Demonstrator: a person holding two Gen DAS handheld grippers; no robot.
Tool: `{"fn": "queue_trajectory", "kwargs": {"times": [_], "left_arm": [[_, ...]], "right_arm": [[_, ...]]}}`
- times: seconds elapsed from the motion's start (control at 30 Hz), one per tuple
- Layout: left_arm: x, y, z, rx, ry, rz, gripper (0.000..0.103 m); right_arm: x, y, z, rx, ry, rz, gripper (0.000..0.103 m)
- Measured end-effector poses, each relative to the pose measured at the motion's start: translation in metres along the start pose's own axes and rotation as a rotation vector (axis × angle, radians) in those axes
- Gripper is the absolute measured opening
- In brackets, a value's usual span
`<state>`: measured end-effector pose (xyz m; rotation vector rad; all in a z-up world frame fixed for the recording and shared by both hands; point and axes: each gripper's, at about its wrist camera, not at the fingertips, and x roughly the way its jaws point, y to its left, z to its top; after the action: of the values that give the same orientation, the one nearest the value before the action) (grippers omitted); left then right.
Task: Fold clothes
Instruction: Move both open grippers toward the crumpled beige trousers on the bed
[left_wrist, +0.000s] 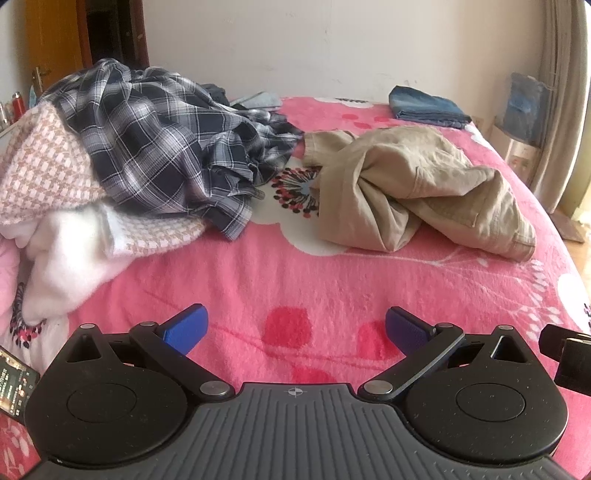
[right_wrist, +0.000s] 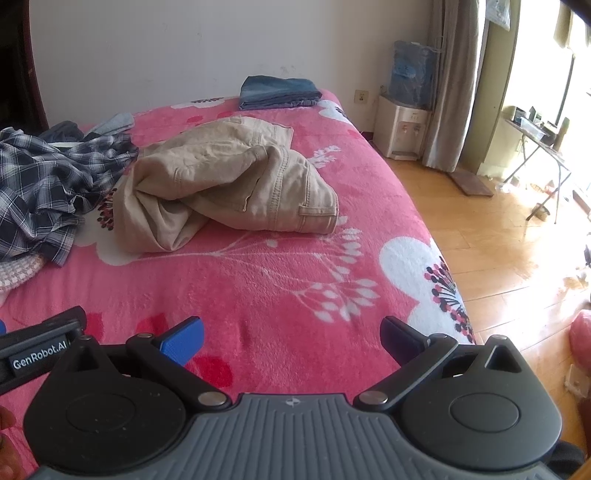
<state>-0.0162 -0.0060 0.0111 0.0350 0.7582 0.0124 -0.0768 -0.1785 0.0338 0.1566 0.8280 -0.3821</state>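
Crumpled beige trousers (left_wrist: 417, 192) (right_wrist: 229, 181) lie in the middle of the pink flowered blanket (left_wrist: 258, 280) (right_wrist: 280, 273). To their left a heap holds a dark plaid shirt (left_wrist: 159, 147) (right_wrist: 40, 184) over a pink-and-white checked garment (left_wrist: 48, 177). Folded blue jeans (left_wrist: 428, 107) (right_wrist: 279, 92) rest at the far edge by the wall. My left gripper (left_wrist: 295, 328) is open above the near blanket, well short of the trousers, nothing between its blue fingers. My right gripper (right_wrist: 291, 339) is open too, empty, hovering near the bed's front.
A phone (left_wrist: 14, 384) lies at the near left of the bed. The bed's right edge drops to a wooden floor (right_wrist: 498, 236). A water dispenser (right_wrist: 402, 125) stands by the wall beside curtains (right_wrist: 454, 85). A folding table (right_wrist: 535, 140) stands near the window.
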Motion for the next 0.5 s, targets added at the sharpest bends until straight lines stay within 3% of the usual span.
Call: {"fn": "queue_trajectory", "kwargs": {"times": [0.5], "left_arm": [[0.0028,0.002,-0.0025,0.005,0.007,0.005,0.103]], "right_arm": [[0.0021,0.0043,-0.0009,0.006,0.009,0.007,0.103]]}}
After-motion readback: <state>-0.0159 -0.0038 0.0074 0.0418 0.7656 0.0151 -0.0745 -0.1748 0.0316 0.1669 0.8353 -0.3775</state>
